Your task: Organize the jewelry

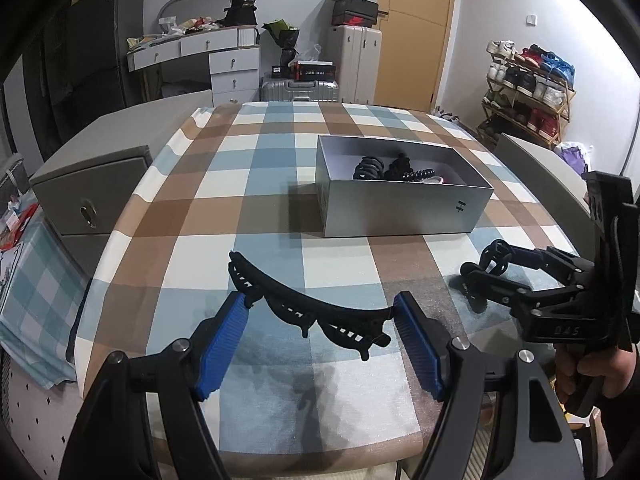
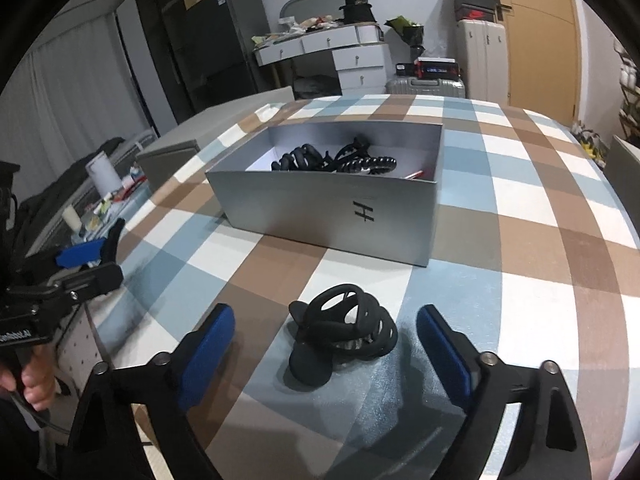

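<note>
Lying between the right claw's (image 2: 326,344) spread fingers, untouched, black hair clip (image 2: 344,332)

A long black curved hair clip (image 1: 308,312), arched with toothed edges, hangs above the checked counter (image 1: 280,208), its ends pressed between the blue pads (image 1: 222,344) of the left tongs (image 1: 320,340). A black rounded claw clip (image 2: 344,330) with looped openwork rests on the counter, near the front edge, between the spread pads of the right tongs (image 2: 326,352), touching neither. Beyond both stands an open grey box (image 2: 320,216) marked with a black sign, holding more black clips (image 2: 304,160) and a black coiled hair tie (image 2: 372,165).
</note>
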The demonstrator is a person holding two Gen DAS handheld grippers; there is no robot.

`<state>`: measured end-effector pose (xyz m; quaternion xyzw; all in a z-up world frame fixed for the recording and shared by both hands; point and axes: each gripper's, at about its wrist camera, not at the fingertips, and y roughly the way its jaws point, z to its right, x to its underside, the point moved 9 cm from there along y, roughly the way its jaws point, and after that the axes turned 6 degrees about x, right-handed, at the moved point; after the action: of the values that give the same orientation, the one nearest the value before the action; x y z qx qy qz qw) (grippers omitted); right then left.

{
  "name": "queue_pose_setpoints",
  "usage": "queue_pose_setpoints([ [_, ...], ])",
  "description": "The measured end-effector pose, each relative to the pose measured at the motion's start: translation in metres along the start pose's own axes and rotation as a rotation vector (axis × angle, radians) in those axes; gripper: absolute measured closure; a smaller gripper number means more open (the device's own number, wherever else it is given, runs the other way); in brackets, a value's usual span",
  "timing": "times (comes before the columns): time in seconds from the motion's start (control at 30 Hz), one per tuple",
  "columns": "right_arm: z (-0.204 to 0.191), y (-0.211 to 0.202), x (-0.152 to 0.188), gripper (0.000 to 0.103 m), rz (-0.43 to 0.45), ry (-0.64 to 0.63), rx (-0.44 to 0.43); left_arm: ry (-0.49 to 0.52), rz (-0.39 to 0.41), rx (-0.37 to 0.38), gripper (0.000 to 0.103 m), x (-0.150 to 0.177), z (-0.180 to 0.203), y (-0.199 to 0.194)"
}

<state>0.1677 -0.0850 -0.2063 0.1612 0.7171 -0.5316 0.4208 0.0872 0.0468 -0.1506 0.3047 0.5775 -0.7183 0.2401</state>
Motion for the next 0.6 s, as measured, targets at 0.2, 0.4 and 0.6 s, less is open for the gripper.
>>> queue_pose_setpoints([
  [0.2,-0.002,0.002,0.003,0.046,-0.016,0.007,-0.014,-0.007,0.006,-0.007,0.032,0.000,-0.007,-0.003],
  [0.4,-0.001,-0.005,0.001,0.047,0.007,0.020,-0.027,-0.017,0.018,-0.017,0.032,-0.001,-0.011,-0.007],
  [0.6,-0.009,-0.014,-0.003,0.047,0.035,-0.008,-0.036,-0.030,0.030,-0.021,0.032,-0.003,-0.014,-0.009],
])
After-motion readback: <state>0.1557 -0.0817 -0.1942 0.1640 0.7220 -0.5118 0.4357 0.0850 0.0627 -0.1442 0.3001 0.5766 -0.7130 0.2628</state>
